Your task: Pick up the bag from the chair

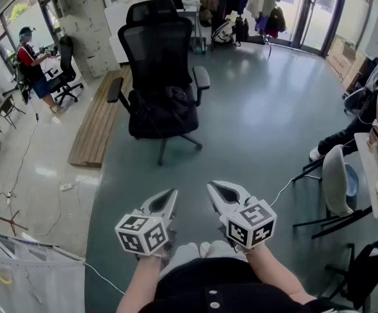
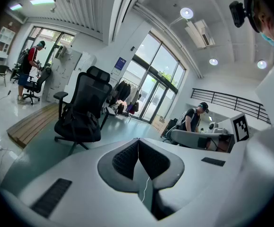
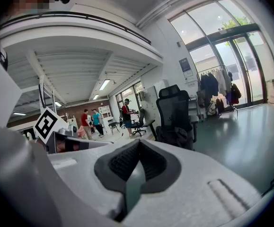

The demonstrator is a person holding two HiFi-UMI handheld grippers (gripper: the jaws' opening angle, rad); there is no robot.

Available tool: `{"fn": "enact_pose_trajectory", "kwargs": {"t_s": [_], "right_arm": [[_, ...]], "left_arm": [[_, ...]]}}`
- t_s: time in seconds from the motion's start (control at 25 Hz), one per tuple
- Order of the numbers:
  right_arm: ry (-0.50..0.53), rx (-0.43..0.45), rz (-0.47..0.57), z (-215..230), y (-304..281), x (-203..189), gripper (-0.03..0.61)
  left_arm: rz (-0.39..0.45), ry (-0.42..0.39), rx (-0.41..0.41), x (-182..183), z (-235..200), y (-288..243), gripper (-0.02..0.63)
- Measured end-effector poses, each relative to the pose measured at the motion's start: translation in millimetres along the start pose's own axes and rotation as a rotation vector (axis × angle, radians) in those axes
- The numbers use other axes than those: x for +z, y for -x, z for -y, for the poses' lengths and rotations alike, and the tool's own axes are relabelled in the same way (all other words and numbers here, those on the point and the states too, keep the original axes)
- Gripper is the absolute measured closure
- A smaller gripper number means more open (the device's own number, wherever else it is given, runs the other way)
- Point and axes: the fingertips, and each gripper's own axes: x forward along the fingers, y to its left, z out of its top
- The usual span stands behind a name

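The task is being judged as barely begun, since nothing is being grasped yet. The bag (image 1: pixel 166 107), dark and slumped, is being carried on the seat of the black office chair (image 1: pixel 157 51). The chair is being seen on the grey-green floor (image 1: pixel 260 129), well apart from both tools.

The left hand-held gripper (image 1: pixel 171 194) is being held low, close to the person's body. Its jaws are being pressed together tip to tip, with nothing caught between them. The right hand-held gripper (image 1: pixel 213 188) is being held just beside it and is likewise being clenched on nothing. Both are being pointed roughly toward the chair, which is being framed ahead in each gripper view.

Nearly all of the work is being left to do. The gap to the chair is to be closed, at least one pair of jaws is to be opened, and a hold on the bag is to be found before it can be lifted clear of the seat. Whether a strap or handle is being offered cannot be told at this range.
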Motion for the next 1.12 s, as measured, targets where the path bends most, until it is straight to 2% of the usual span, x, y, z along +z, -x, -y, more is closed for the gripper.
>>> {"fn": "enact_pose_trajectory", "kwargs": {"t_s": [0.48,0.64,0.84,1.12], "right_arm": [[-0.003,0.014,-0.008,0.2,-4.3,-5.9,0.581],[-0.047,0.088,0.058,-3.3,1.2,5.6,0.581],[-0.061,0.131,0.033,1.8,2.1,-4.1,0.581],[-0.091,0.142,0.007,12.4,-1.3,-17.0,0.581]], "left_arm": [[-0.004,-0.001,0.014,-1.5,-7.1,-5.6,0.595],[0.009,-0.047,-0.032,0.9,6.0,-9.0,0.595],[0.014,-0.057,-0.042,-3.8,13.7,-13.8,0.596],[-0.049,-0.051,-0.029,-25.6,18.0,-23.3,0.597]]}}
